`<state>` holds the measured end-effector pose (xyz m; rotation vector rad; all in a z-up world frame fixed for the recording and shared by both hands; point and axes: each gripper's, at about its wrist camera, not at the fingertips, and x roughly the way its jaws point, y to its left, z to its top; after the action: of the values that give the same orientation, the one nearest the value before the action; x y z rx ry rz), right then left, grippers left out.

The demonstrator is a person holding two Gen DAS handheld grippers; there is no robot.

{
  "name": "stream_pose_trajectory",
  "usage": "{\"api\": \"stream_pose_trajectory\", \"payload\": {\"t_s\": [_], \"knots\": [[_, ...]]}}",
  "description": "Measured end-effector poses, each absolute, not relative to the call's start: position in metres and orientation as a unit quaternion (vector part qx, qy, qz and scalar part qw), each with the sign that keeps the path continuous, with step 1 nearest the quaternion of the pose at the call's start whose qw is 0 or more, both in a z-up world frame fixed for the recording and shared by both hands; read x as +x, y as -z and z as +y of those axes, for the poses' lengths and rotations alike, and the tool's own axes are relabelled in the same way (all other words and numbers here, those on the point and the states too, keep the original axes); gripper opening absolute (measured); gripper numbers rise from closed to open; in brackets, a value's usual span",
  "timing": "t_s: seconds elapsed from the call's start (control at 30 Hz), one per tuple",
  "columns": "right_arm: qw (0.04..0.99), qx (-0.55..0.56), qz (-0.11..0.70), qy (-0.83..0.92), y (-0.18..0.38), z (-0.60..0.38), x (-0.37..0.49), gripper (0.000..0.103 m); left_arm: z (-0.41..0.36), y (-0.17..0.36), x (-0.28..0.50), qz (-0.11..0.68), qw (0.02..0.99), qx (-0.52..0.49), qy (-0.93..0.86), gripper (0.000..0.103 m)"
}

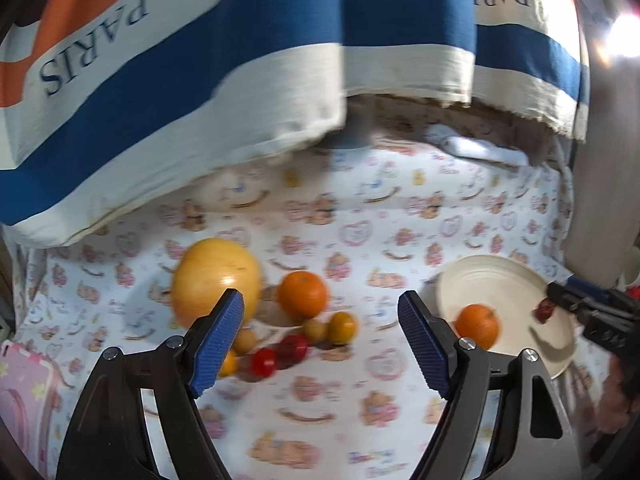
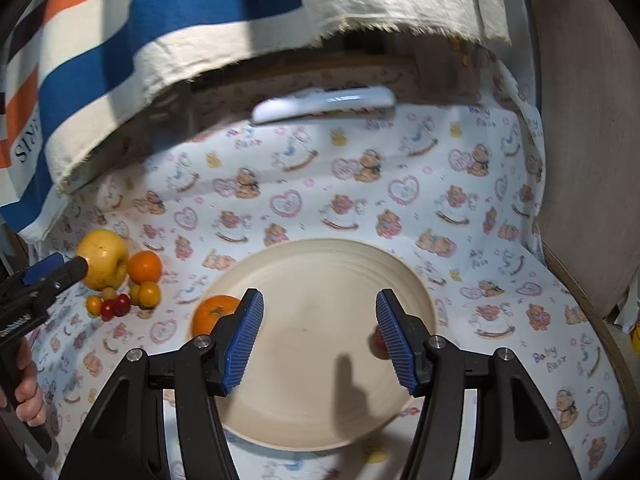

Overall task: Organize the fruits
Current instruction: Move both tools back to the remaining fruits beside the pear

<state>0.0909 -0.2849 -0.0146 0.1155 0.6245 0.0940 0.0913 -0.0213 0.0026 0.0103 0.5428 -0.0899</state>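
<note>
A cream plate [image 2: 320, 380] lies on the patterned cloth and holds an orange [image 2: 212, 314] at its left rim and a small red fruit [image 2: 376, 342] at its right, partly behind my right finger. My right gripper [image 2: 320, 340] is open and empty above the plate. In the left wrist view the plate [image 1: 508, 280] is at right with the orange [image 1: 478, 326] and the red fruit [image 1: 544, 312]. My left gripper [image 1: 320, 340] is open and empty, near a big yellow apple [image 1: 216, 280], an orange [image 1: 302, 294], small yellow fruits [image 1: 342, 328] and red cherry tomatoes [image 1: 280, 354].
A striped "PARIS" cloth [image 1: 200, 80] hangs over the back of the table. A white remote-like object [image 2: 324, 104] lies at the back. A brown chair back [image 2: 588, 160] stands at right. A pink mat [image 1: 24, 392] is at the left edge.
</note>
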Motion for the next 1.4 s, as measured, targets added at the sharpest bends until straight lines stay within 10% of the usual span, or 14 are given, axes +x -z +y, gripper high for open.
{"api": "stream_pose_trajectory", "payload": {"t_s": [1.17, 1.4], "knots": [[0.932, -0.018, 0.332, -0.146, 0.030, -0.092, 0.157, 0.059, 0.079, 0.043, 0.118, 0.348, 0.934, -0.081, 0.020, 0.062], [0.914, -0.011, 0.368, -0.170, 0.038, -0.091, 0.165, 0.042, 0.082, 0.050, 0.124, 0.372, 0.923, -0.097, 0.013, 0.059]]}}
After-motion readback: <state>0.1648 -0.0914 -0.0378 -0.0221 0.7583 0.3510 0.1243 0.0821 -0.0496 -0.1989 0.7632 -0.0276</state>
